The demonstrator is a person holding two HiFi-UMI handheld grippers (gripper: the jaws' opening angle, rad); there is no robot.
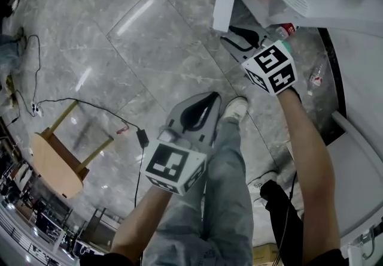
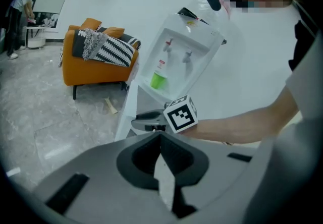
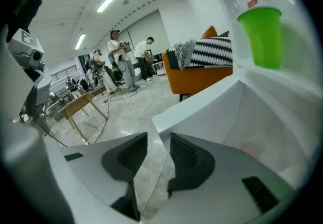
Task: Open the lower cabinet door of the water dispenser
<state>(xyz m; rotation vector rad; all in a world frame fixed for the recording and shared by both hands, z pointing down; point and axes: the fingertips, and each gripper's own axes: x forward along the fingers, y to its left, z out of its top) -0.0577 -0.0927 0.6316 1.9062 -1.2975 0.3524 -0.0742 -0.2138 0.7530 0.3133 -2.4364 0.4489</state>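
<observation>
**Water dispenser, lower cabinet door swung open**

The lower cabinet door (image 3: 199,103) is seen standing out from the front of the water dispenser (image 2: 184,66), below the green cup (image 3: 260,36) on its tap ledge. The right gripper (image 3: 159,140) is held with jaws parted, the door's free top corner just at their tips, unclamped. The left gripper (image 2: 160,137) is clenched on nothing, well apart from the door.

The water dispenser (image 2: 181,51) is white, its cup (image 3: 262,36) bright green. To its left, an orange armchair (image 2: 93,72) carries a black-and-white striped cushion (image 2: 116,50). The floor (image 1: 119,37) is grey, marble-veined; the stool (image 1: 57,166) pale wood.
</observation>
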